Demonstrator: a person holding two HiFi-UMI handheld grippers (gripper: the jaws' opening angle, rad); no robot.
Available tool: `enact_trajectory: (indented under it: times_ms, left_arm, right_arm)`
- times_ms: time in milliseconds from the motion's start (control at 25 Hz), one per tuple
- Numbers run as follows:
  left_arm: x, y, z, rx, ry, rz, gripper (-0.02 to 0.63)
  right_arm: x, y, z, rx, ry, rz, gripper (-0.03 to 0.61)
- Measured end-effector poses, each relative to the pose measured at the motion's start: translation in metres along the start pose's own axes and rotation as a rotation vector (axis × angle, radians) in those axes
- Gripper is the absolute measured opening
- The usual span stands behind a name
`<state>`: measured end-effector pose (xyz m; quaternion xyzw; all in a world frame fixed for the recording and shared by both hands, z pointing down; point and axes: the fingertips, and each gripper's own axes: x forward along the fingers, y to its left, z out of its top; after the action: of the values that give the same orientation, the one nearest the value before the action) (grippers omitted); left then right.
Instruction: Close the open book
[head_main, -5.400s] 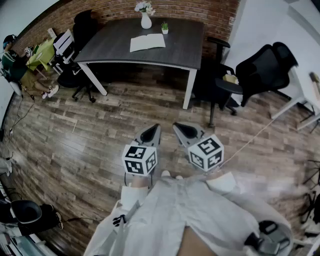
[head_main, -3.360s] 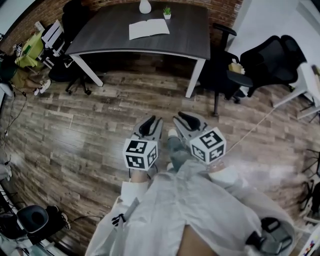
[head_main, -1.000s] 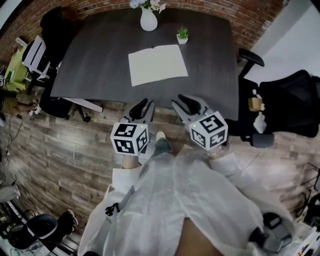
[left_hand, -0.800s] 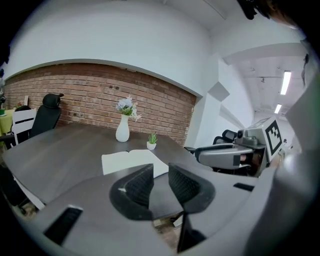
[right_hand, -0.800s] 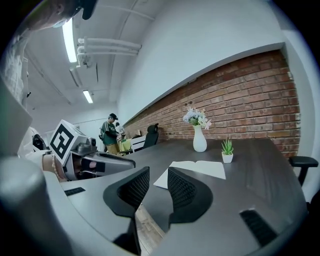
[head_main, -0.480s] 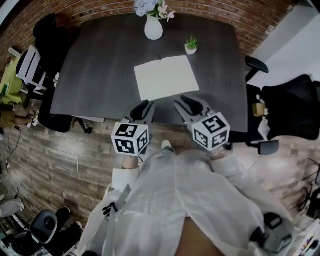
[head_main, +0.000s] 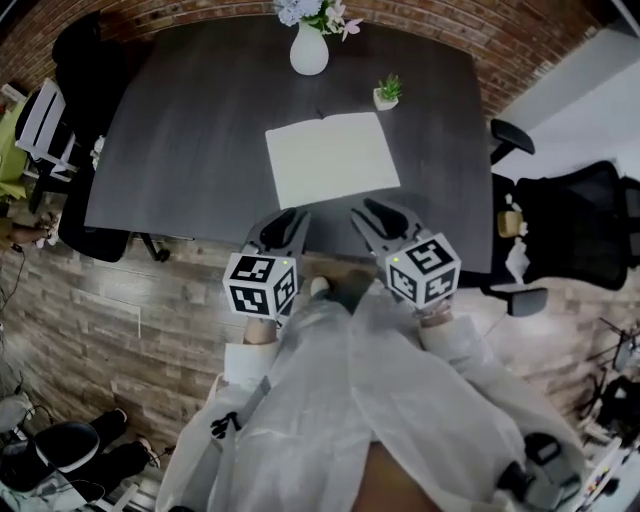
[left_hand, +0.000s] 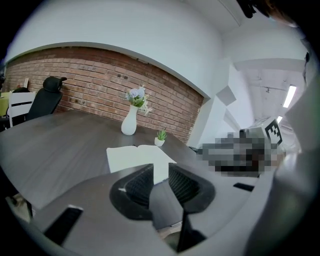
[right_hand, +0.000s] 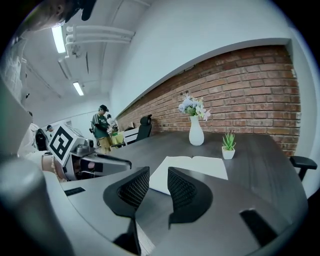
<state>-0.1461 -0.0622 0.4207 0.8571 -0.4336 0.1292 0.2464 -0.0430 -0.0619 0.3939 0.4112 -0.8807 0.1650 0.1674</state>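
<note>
A: Any writing to log?
B: Only square black-and-white codes on the cubes (head_main: 260, 285). The book (head_main: 331, 158) shows pale, plain pages; any print is too small to tell.

A: Where does the book lie?
B: Open and flat on the desk (head_main: 190, 150), straight ahead of both sets of fingertips and apart from them. It is a wide rectangle with a centre crease, spine end away from the fingers.

A: Left gripper (head_main: 285, 222)?
B: Its fingers (left_hand: 137, 185) are black, curved shells with cross-hatched inner pads. There is a narrow gap between them and nothing in it; the book's near edge shows through the gap, further on.

A: Right gripper (head_main: 372, 215)?
B: Same build, mesh-textured fingers (right_hand: 132, 187). They stand a little apart and empty, with the book's corner showing beyond them.

A: Desk surface?
B: Dark grey wood grain, matt, with a rounded front edge just under the fingertips.

A: Beyond the book?
B: A white bulb-shaped vase (head_main: 309, 52) with pale flowers, far past the left fingers. A small green plant (head_main: 386, 95) in a white pot stands past the right fingers, near the book's far corner.

A: Surroundings?
B: A red brick wall (head_main: 500, 30) behind the desk, plank floor (head_main: 120, 300) below the fingers, and a black chair (head_main: 570, 220) off to the right.
</note>
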Motion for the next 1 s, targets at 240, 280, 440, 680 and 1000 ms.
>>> enact_trajectory:
  times_ms: [240, 280, 440, 680, 1000]
  left_arm:
    - [0.005, 0.009, -0.01, -0.061, 0.005, 0.035, 0.089]
    - [0.005, 0.011, -0.011, -0.07, 0.006, 0.045, 0.089]
    - [0.009, 0.015, -0.012, -0.11, 0.007, 0.083, 0.089]
    - [0.016, 0.025, -0.018, -0.166, 0.006, 0.134, 0.089]
    - [0.025, 0.036, -0.033, -0.223, 0.034, 0.168, 0.089]
  right_arm:
    - [0.015, -0.002, -0.001, -0.04, 0.041, 0.051, 0.092]
    - [0.018, -0.002, -0.002, -0.042, 0.051, 0.062, 0.092]
    - [0.028, -0.008, -0.005, -0.059, 0.093, 0.102, 0.092]
    - [0.043, -0.012, -0.012, -0.139, 0.162, 0.156, 0.092]
    - [0.067, -0.015, -0.027, -0.246, 0.252, 0.22, 0.092]
